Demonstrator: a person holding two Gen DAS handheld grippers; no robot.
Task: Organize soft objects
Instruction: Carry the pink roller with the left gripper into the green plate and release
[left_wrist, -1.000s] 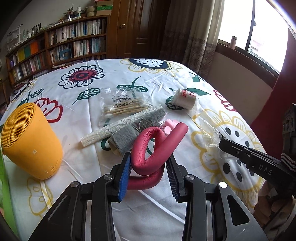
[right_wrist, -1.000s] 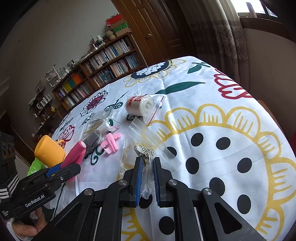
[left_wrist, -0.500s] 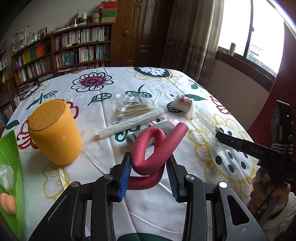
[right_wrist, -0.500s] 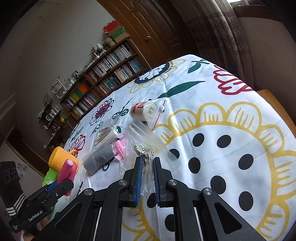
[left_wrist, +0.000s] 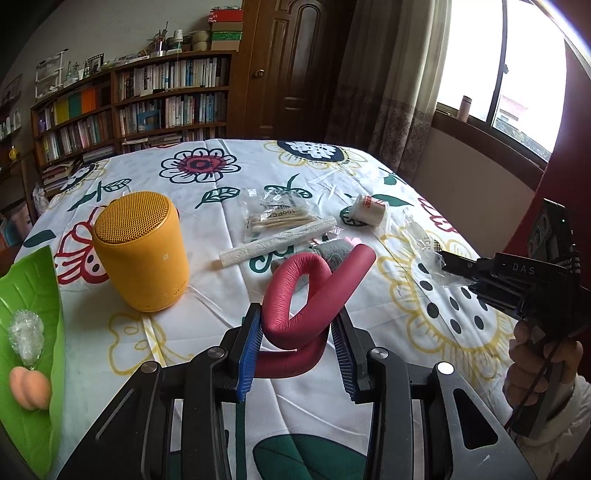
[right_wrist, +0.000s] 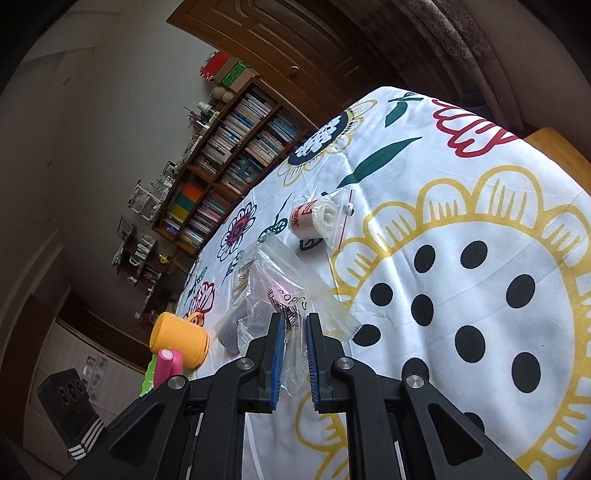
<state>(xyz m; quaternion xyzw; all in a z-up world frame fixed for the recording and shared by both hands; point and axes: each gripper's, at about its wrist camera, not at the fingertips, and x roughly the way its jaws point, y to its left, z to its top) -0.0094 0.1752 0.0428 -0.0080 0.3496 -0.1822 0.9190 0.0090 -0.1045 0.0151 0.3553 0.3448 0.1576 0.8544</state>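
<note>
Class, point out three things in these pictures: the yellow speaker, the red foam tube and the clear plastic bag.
yellow speaker (left_wrist: 142, 258), left wrist view, front wall.
red foam tube (left_wrist: 308, 291), left wrist view, bent middle.
clear plastic bag (right_wrist: 280, 280), right wrist view, upper panel.

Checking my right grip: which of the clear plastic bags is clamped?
The empty zip bag with black lettering sits in the right gripper; the others, holding cotton swabs and a bandage roll, lie on the table.
</note>
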